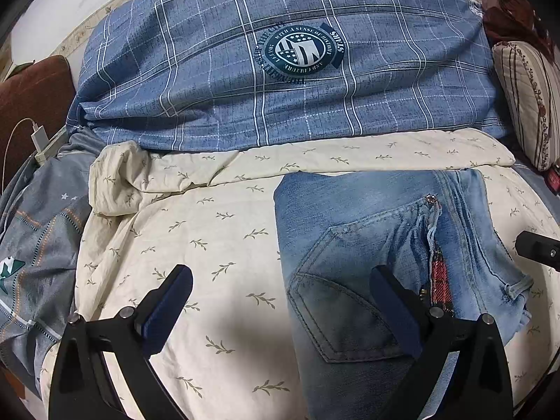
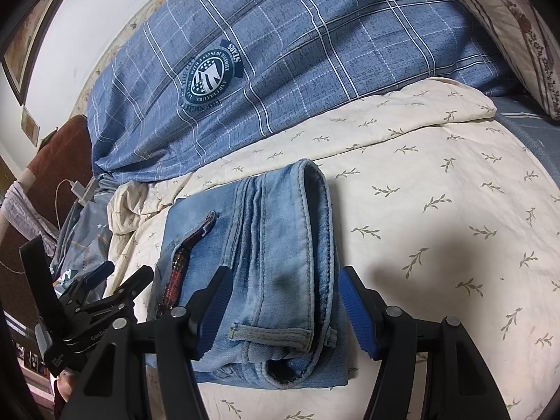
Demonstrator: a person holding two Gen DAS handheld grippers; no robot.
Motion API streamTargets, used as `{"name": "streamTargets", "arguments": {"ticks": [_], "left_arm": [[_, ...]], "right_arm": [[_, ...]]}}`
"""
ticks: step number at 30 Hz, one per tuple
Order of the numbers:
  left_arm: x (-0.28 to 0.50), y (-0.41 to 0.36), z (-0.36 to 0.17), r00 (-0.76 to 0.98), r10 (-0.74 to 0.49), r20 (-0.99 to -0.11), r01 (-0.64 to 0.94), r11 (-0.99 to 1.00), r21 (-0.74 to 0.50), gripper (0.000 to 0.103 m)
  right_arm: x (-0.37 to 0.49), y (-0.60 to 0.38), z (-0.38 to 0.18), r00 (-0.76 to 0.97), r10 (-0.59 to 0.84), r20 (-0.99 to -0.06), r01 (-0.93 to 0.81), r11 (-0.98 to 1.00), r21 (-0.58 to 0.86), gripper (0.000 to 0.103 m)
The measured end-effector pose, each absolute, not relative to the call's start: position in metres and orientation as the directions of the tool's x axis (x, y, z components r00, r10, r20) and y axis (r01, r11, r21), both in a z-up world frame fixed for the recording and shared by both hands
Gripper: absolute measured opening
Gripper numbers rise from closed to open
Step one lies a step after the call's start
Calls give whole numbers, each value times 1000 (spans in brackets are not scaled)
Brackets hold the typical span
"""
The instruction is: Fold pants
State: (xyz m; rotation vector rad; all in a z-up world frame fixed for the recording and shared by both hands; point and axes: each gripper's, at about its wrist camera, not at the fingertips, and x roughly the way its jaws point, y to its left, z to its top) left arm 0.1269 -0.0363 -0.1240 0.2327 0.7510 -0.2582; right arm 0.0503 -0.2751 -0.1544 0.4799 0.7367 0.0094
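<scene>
**A:** Where are the pants, and how do the two tools stand?

**B:** The jeans [image 2: 266, 262] lie folded into a thick, compact stack on a cream leaf-print sheet [image 2: 437, 210], near the front of the bed. A blue plaid duvet [image 2: 280, 52] is heaped at the far side. The right gripper [image 2: 285, 309] has its blue pads spread fairly wide on either side of the stack's near right part, at the waistband layers, and is not pinching them. The left gripper [image 1: 280, 318] is spread wide too, one finger over bare sheet, the other over the back pocket at the stack's left half. Neither holds cloth.

**A:** What could go wrong from here?

**B:** The top fold at the far right edge looks rounded and springy; I judge it could flop open if a finger catches it. A loose belt loop sits near the right pads and could snag. The sheet is soft and wrinkled, so a push may drag sheet and stack together and skew the fold.

**A:** Is the stack's near edge tidy?

**B:** Hard to say; the gripper arms hide much of it.
</scene>
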Motion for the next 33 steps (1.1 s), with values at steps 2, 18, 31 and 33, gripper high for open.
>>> {"name": "streamTargets", "arguments": {"ticks": [2,18,31,33], "left_arm": [[127,-36,-124,702,-146,-697,312,943,117,101],[128,-36,-124,700,-147,-699,311,944,112,101],[127,-37,-123,699,-146,-700,311,943,114,101],[127,-37,-124,697,-148,-701,312,943,111,101]], "right_arm": [[51,-275,-155,745,175,-644,157,892,424,66],[52,-274,-155,744,174,-645,157,893,422,66],[52,-272,-157,741,176,-648,155,894,420,66],[52,-272,-157,741,176,-649,156,894,420,66]]}}
